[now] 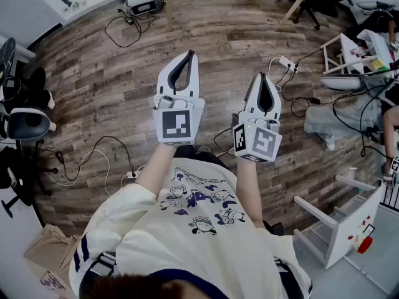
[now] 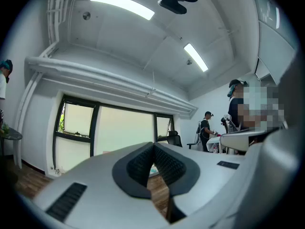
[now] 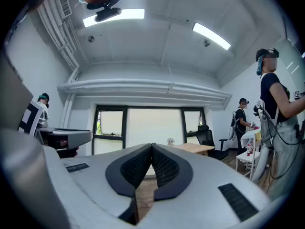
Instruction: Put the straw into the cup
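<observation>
Neither straw nor cup shows in any view, so both lie somewhere out of frame. The left tongs [image 1: 188, 55] and right tongs [image 1: 262, 78] sit mid-frame, each pair's tips pressed together with nothing between them, held above the wooden floor [image 1: 112, 92]. The step in hand is probably finding the straw: turn toward it, part one pair of tongs early, and approach across its length.

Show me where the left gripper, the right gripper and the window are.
left gripper [image 1: 188, 55], head view, at its shut jaw tips.
right gripper [image 1: 262, 76], head view, at its shut jaw tips.
window [image 3: 152, 125], right gripper view, on the bright middle pane.
</observation>
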`<state>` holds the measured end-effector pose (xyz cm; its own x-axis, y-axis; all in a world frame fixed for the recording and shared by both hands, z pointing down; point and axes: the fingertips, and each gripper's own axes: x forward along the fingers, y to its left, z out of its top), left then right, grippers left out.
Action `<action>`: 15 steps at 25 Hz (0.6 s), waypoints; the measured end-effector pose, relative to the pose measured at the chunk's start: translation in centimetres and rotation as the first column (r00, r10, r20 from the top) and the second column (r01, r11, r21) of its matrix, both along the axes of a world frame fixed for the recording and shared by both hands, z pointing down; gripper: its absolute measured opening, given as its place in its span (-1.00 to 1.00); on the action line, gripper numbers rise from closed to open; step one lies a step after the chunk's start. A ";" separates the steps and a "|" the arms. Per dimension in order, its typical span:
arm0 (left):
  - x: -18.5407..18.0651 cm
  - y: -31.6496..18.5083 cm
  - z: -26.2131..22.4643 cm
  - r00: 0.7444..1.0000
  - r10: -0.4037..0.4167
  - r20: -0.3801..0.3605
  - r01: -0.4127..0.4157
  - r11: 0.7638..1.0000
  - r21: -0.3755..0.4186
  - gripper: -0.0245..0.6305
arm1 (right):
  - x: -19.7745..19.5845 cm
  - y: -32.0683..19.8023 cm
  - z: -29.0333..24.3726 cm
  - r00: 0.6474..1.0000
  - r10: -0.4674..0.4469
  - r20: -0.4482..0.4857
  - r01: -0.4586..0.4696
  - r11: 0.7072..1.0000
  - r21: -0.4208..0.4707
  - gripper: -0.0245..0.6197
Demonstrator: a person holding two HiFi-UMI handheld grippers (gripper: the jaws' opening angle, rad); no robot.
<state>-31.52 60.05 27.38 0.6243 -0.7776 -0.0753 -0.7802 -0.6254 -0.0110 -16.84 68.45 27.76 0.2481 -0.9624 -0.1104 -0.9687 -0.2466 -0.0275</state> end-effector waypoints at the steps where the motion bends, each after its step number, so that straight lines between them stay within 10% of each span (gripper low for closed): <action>1: -0.1 0.0 -0.1 1.000 0.001 0.001 -0.001 1.000 0.003 -0.83 | -0.1 0.0 0.0 1.000 0.000 0.000 0.000 1.000 0.000 -0.93; 15: -1.3 0.2 0.0 1.000 -0.005 -0.010 0.005 1.000 0.003 -0.83 | -1.2 -0.1 0.7 1.000 -0.008 0.019 0.008 1.000 -0.014 -0.93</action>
<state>-32.80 60.21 27.36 0.6198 -0.7802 -0.0842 -0.7833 -0.6216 -0.0053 -18.02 68.38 28.45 0.2422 -0.9659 -0.0920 -0.9700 -0.2391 -0.0427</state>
